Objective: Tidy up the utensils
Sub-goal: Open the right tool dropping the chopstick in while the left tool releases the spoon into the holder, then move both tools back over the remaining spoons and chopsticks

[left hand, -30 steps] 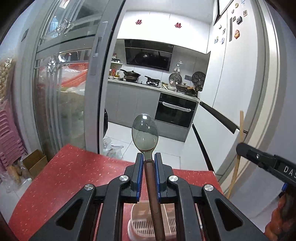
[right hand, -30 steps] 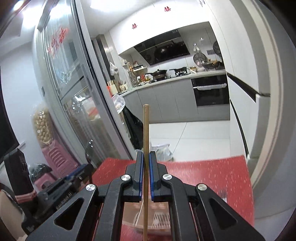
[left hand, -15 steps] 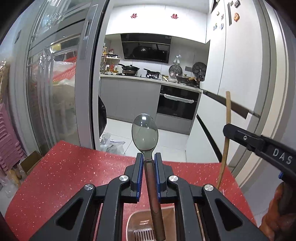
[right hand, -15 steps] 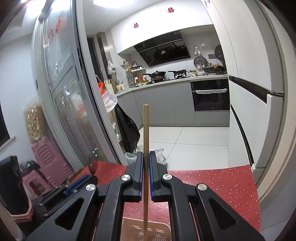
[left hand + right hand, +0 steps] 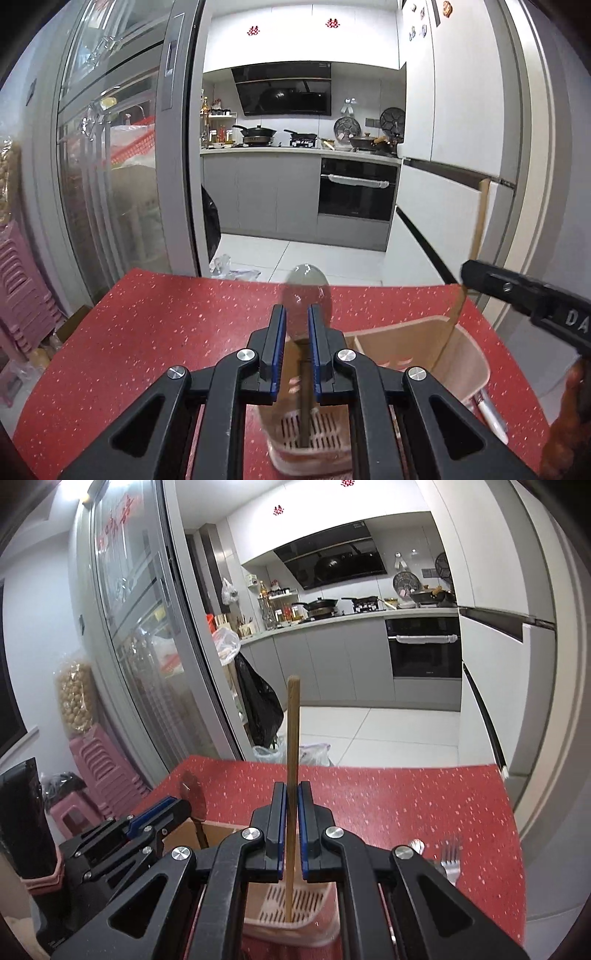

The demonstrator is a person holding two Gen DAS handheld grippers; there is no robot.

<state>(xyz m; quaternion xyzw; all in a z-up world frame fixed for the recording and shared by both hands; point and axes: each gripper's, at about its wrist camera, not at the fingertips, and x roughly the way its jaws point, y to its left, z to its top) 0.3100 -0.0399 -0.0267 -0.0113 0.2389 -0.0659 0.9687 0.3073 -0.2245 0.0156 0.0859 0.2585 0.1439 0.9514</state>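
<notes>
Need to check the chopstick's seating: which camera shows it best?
Right wrist: the chopstick runs sharp and full-length between the right gripper jaws into the holder. Left wrist shows it blurred at the edge.
</notes>
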